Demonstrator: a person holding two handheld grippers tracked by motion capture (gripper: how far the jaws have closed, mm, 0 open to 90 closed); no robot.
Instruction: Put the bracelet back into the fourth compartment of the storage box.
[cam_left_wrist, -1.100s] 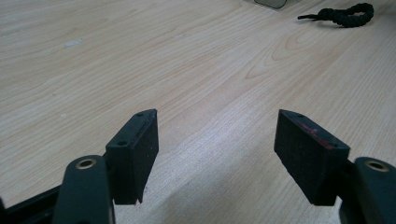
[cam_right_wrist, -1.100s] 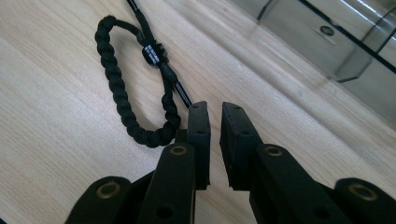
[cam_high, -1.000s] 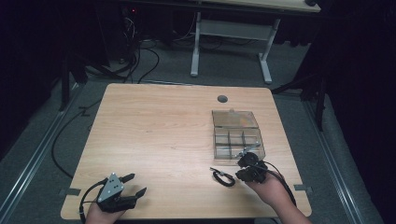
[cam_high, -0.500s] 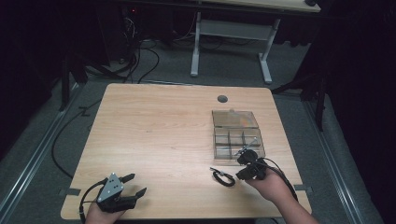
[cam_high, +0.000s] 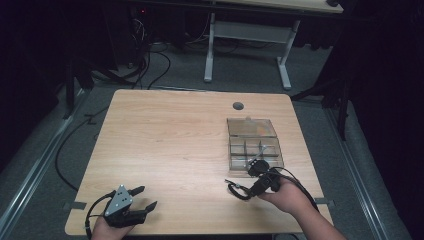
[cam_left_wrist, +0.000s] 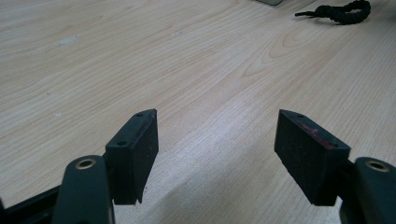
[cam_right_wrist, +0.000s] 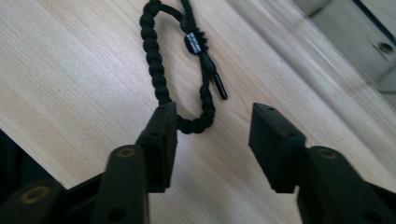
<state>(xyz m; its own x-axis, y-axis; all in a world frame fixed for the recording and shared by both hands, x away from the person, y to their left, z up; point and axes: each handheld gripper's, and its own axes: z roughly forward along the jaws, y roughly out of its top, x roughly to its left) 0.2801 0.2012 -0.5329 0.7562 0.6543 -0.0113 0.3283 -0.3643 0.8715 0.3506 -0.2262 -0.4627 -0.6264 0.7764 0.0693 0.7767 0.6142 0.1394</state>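
Right gripper view: right claw (cam_right_wrist: 212, 140) spread around braided bracelet (cam_right_wrist: 156, 70).

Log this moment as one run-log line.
left tool: open, idle over wooden table | right tool: open at black braided cord loop, not gripped | clear plastic compartment box: beside right tool

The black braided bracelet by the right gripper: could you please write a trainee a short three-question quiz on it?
1. True or false: the right gripper is shut on the black braided bracelet.
2. Which lies nearer the bracelet: (a) the clear compartment box, (b) the left gripper?
3. Fill in: the left gripper's jaws stand ___.

Key
1. False: the jaws stand apart, the loop's end beside one pad on the wooden table.
2. a
3. open
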